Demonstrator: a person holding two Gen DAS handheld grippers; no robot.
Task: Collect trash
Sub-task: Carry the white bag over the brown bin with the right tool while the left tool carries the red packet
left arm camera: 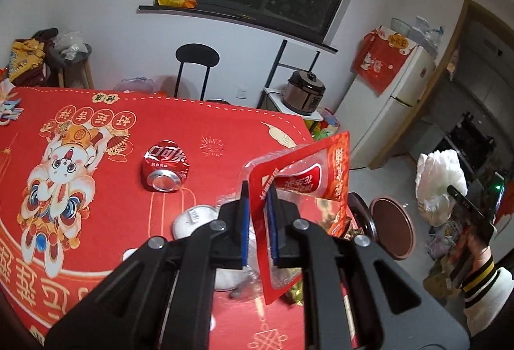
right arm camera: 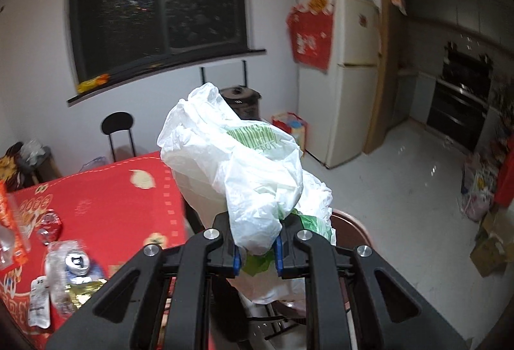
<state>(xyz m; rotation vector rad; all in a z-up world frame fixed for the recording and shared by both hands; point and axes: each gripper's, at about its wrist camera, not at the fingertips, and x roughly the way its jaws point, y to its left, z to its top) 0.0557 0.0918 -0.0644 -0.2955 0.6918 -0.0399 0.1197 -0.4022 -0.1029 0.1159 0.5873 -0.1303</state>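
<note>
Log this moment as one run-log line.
left gripper: shut on red snack wrapper | right gripper: shut on white plastic bag | crushed cola can: on table

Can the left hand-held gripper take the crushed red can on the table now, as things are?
Probably not yet. The left hand-held gripper is shut on a red snack wrapper, so its jaws are occupied. The crushed red can lies uncovered on the tablecloth ahead.
</note>
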